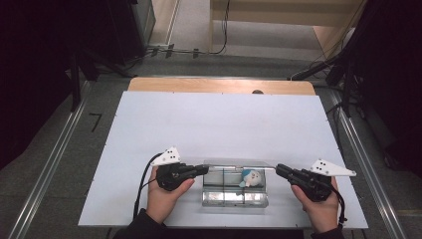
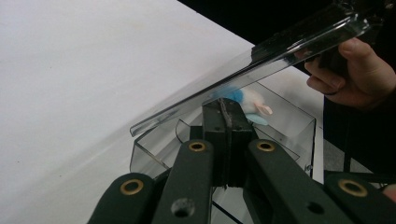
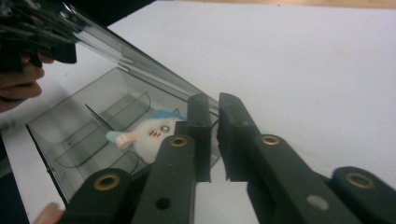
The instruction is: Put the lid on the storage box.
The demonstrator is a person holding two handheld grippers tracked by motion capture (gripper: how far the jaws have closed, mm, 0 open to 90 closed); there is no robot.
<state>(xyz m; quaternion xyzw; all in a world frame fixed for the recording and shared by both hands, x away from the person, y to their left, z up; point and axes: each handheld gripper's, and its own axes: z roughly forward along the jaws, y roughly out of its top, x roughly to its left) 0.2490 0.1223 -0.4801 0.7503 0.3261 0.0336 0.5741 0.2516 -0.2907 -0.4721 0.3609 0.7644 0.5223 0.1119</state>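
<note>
no brand, label or writing can be read on anything here. low in the centre of the high view, near the bottom edge of the white bench (image 1: 214, 124), sits a clear plastic box (image 1: 234, 196) with dividers inside. its clear lid (image 1: 239, 166) is raised above the box's far edge and tilts as a slanted pane in both gripper views. a small white plush toy (image 1: 252, 178) with blue hair lies in the box's right-hand compartment in the high view, under the lid.

the left gripper (image 1: 205, 169) comes in from the lower left of the high view and its jaws are closed tight on the lid's left end; in the left gripper view the two black jaws meet with no gap right at the lid's lower edge. the right gripper (image 1: 277, 169) comes in from the lower right, and its jaws are nearly together at the lid's right end; in the right gripper view a thin slit remains between them and the lid's edge runs into it, so they appear to pinch the lid.

beyond the bench's far edge a strip of wood shows, then grey floor with cables and dark stands at both upper corners. the lid partly screens the toy in the left gripper view.
</note>
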